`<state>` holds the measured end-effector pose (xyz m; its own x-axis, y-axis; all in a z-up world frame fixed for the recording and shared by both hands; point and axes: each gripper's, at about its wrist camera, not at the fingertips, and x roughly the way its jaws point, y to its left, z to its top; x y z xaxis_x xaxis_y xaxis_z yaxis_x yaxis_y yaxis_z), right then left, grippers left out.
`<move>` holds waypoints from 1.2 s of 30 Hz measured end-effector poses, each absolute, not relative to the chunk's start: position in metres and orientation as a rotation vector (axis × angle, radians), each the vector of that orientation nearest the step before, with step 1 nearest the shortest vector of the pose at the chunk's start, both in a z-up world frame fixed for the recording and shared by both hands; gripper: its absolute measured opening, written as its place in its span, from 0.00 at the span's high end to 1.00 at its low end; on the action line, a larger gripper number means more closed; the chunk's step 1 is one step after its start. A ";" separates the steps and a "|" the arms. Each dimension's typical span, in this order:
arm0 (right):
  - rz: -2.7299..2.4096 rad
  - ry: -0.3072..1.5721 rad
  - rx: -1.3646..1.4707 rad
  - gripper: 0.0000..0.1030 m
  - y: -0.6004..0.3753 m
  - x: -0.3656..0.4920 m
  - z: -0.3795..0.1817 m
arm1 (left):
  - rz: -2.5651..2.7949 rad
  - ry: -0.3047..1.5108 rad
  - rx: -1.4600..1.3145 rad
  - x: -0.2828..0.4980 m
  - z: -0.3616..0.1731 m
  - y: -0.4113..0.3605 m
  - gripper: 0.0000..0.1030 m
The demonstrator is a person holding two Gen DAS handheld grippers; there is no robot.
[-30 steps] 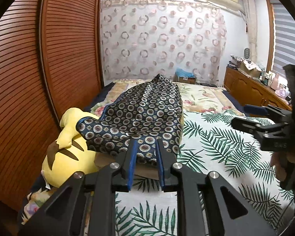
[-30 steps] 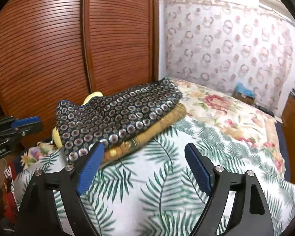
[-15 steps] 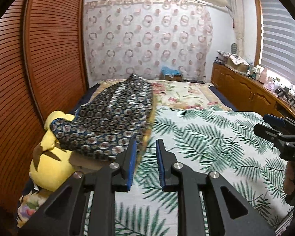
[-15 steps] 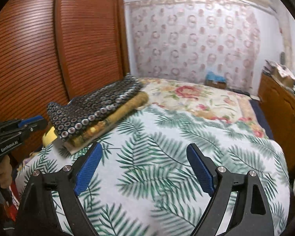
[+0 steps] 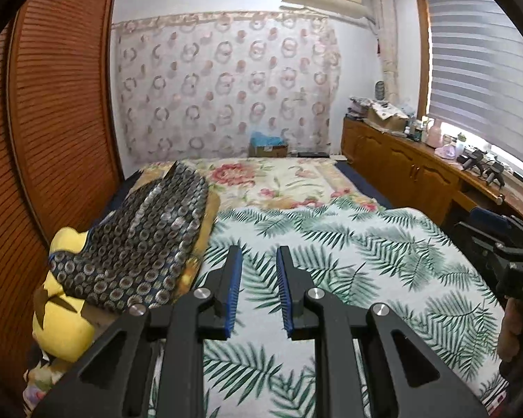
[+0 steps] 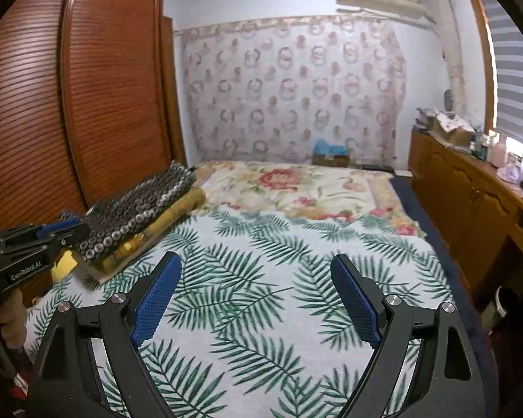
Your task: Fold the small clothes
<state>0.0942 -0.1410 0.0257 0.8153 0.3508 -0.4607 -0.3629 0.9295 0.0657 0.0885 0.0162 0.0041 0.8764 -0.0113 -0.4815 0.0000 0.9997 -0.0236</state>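
Your left gripper carries white lettering that reads "GenRobot.AI" on its body in the right wrist view; your right gripper shows only part of a word on its own body in the left wrist view, too cut off to read.

The folded dark garment with ring print lies at the far left of the bed, on top of a yellow folded cloth and partly over a yellow plush toy. It sits left of and beyond your left gripper's fingertips, apart from them, and well to the left of your right gripper.

Your left gripper is narrowed to a slim gap with nothing between its pads (only leaf-print bedspread beyond). Your right gripper is spread wide and empty. Both tilt gently down over the bedspread, each hand wrapped around its handle
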 end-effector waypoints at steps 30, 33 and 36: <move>0.285 0.387 0.016 0.13 -0.173 0.070 0.061 | -0.016 0.450 -0.016 0.085 0.036 0.004 0.81; 0.285 0.388 0.015 0.13 -0.173 0.070 0.061 | -0.016 0.450 -0.016 0.085 0.036 0.004 0.81; 0.284 0.388 0.014 0.13 -0.173 0.070 0.061 | -0.017 0.451 -0.016 0.085 0.036 0.004 0.81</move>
<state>0.0699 -0.1733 0.0612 0.8867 0.2758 -0.3711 -0.2703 0.9604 0.0679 0.0847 0.0042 0.0360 0.9001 -0.0196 -0.4352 0.0125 0.9997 -0.0192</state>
